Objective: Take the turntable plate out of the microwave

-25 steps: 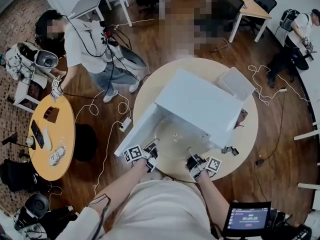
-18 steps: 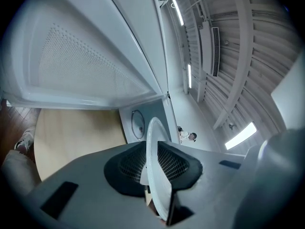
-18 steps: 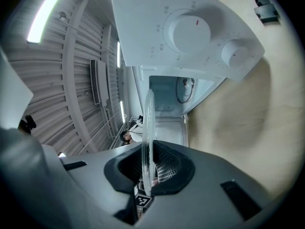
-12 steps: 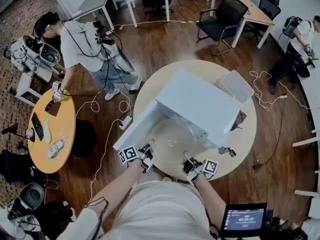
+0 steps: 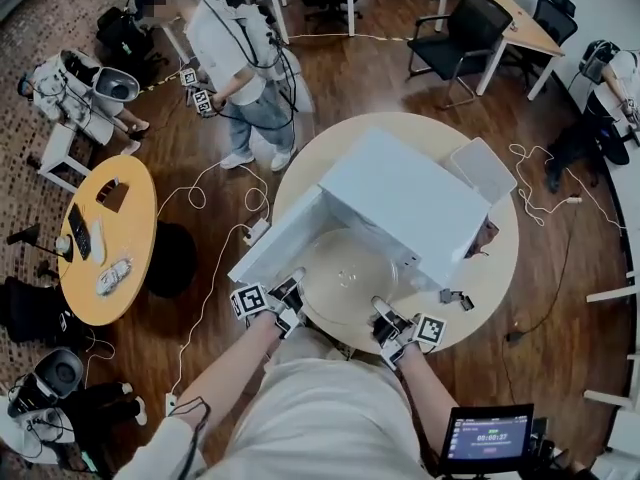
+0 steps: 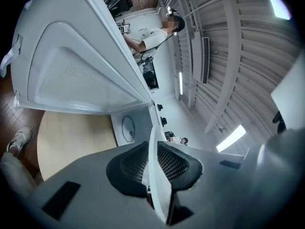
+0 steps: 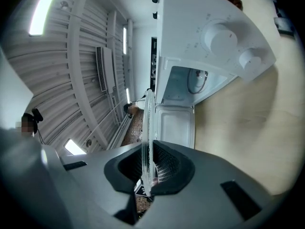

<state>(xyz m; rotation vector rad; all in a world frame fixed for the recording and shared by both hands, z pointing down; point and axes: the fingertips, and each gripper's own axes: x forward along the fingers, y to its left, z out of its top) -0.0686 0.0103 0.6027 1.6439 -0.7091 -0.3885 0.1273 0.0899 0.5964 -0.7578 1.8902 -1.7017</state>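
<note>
1. Turntable plate (image 5: 345,273) — clear glass, sitting partly out of the microwave (image 5: 415,203) mouth, level above the worktop (image 5: 478,303).
2. Your left gripper (image 5: 292,288) is clenched on its rim at 8 o'clock and your right gripper (image 5: 384,315) at 4 o'clock. Each gripper view shows the rim edge-on between the jaws.
3. Expect it to be stiff, fairly heavy, slick and breakable — rim grips on opposite sides suit it, held level.
4. The open door (image 5: 272,240) flanks it at 9 o'clock and the control panel (image 7: 228,42) at 3 o'clock. Free room lies towards 6 o'clock, at your body.
</note>
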